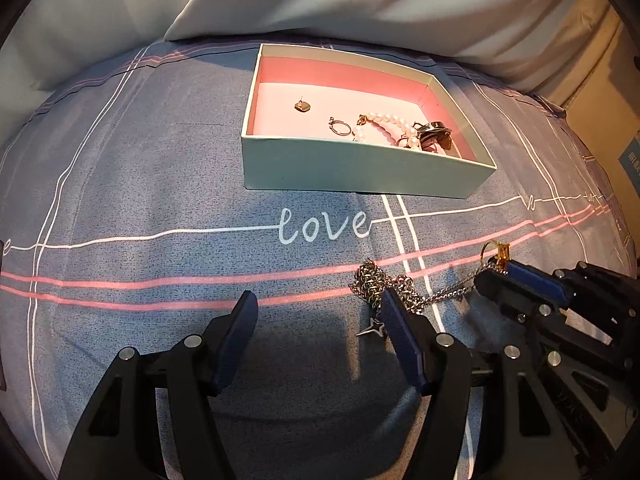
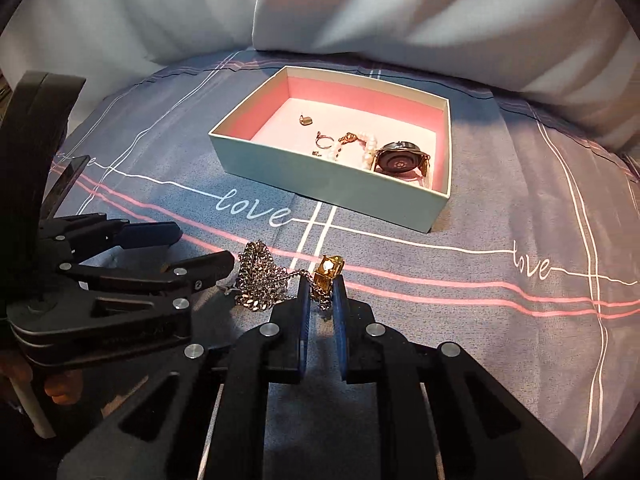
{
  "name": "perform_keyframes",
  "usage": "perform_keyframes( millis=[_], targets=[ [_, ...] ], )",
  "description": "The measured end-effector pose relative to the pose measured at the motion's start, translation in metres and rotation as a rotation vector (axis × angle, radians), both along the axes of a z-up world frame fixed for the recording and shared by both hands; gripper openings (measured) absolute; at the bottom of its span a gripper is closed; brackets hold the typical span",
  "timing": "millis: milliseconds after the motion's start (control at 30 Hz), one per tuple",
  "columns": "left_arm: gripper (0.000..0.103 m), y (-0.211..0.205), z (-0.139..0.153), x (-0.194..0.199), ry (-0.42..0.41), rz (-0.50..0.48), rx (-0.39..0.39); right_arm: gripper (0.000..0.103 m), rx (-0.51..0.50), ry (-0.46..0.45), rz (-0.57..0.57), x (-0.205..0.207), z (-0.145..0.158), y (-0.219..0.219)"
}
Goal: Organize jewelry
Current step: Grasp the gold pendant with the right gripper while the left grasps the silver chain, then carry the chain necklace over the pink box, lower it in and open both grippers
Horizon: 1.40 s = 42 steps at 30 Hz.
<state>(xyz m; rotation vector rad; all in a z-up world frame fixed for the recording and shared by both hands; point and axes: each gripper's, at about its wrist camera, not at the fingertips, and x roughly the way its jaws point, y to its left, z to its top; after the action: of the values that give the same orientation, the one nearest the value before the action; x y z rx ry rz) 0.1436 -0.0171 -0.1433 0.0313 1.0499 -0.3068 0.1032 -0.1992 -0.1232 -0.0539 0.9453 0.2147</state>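
Right tool (image 2: 322, 294) pinches the gold ring (image 2: 329, 272) just above the bed sheet (image 2: 480, 208), beside the silver chain pile (image 2: 260, 280). Left tool (image 1: 318, 312) spread wide, one finger touching the chain. Box (image 2: 332, 188) further back holds pearl bracelet (image 1: 384, 126), watch (image 2: 398, 160), hoop earring (image 1: 340, 127).

watch (image 1: 434, 133) half hidden behind box wall (image 1: 360, 168), silver chain (image 1: 384, 284) partly behind left finger (image 1: 404, 336), gold ring's (image 2: 328, 272) band hidden between right gripper (image 2: 322, 300) pads
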Motion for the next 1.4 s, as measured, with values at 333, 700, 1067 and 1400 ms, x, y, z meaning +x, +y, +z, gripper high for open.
perform_keyframes(
  millis=[333, 700, 1067, 1400],
  targets=[
    [0.063, -0.026, -0.003, -0.012, -0.006, -0.112, 0.009, 0.012, -0.011, -0.038, 0.006, 0.001, 0.024, -0.003],
    [0.034, -0.069, -0.015, -0.003, -0.039, -0.229, 0.072, 0.012, -0.038, 0.053, 0.000, 0.008, 0.008, -0.009],
    [0.015, -0.051, -0.005, -0.005, -0.065, -0.199, 0.080, 0.012, 0.006, 0.053, 0.011, 0.008, 0.005, -0.004],
    [0.015, -0.039, -0.005, -0.008, -0.043, -0.175, 0.052, 0.012, 0.034, 0.074, 0.036, 0.008, 0.005, 0.000]
  ],
)
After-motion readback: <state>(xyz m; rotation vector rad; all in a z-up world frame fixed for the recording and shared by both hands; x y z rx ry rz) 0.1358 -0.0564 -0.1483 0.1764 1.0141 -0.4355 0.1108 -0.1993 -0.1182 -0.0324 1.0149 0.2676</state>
